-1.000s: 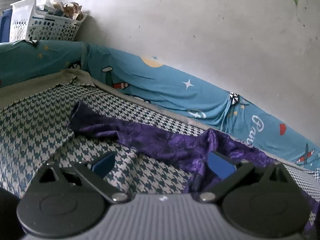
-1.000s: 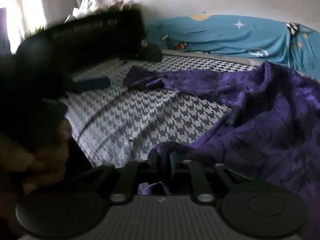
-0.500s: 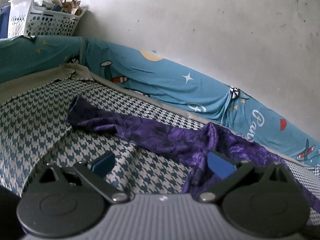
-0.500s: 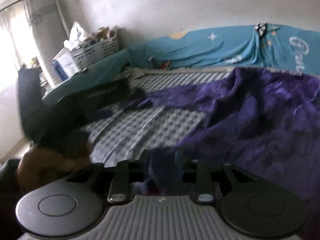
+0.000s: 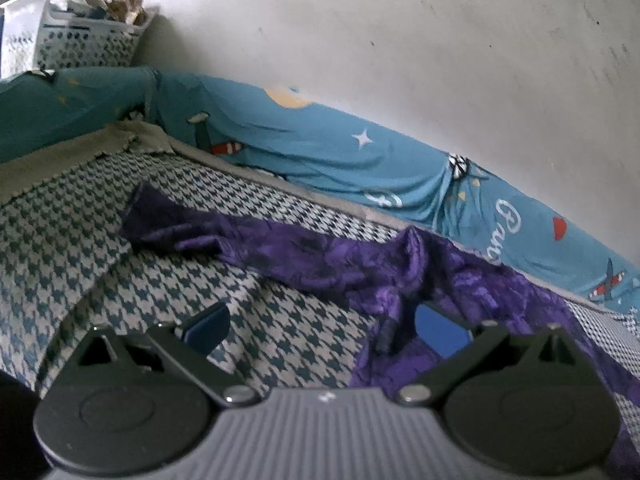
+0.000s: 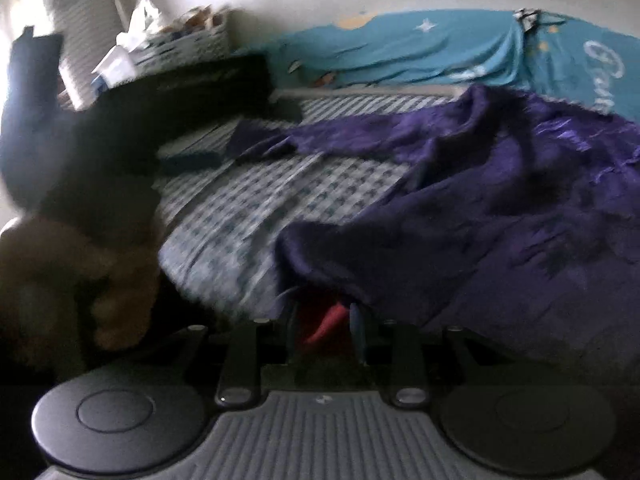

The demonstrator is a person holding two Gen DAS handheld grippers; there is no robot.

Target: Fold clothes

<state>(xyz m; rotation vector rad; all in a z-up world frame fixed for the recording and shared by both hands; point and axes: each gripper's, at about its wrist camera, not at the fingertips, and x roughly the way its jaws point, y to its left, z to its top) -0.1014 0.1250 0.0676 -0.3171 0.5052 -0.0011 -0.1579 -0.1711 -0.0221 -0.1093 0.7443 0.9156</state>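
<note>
The crumpled purple satin garment (image 5: 328, 264) lies spread over the houndstooth-patterned bed cover (image 5: 64, 240). Left wrist view: one sleeve extends toward 10 o'clock, ending flat on the cover; the body bunches at 3 to 4 o'clock. The left gripper (image 5: 320, 328) is spread wide, nothing between its blue pads; the right pad sits just beside the bunched cloth. A teal printed sheet (image 5: 328, 148) runs from 9 to 3 o'clock along the wall, bearing pale cursive lettering, partly cut off and not legible. A white perforated basket (image 5: 80, 40) stands at 11 o'clock.

Right wrist view: the right gripper (image 6: 324, 320) is pressed together, pinching a garment edge at 6 o'clock; the image is motion-blurred. The garment fills 1 to 5 o'clock.

Progress judgement: no fold is visible; the task appears at an early stage, with the garment unflattened.
</note>
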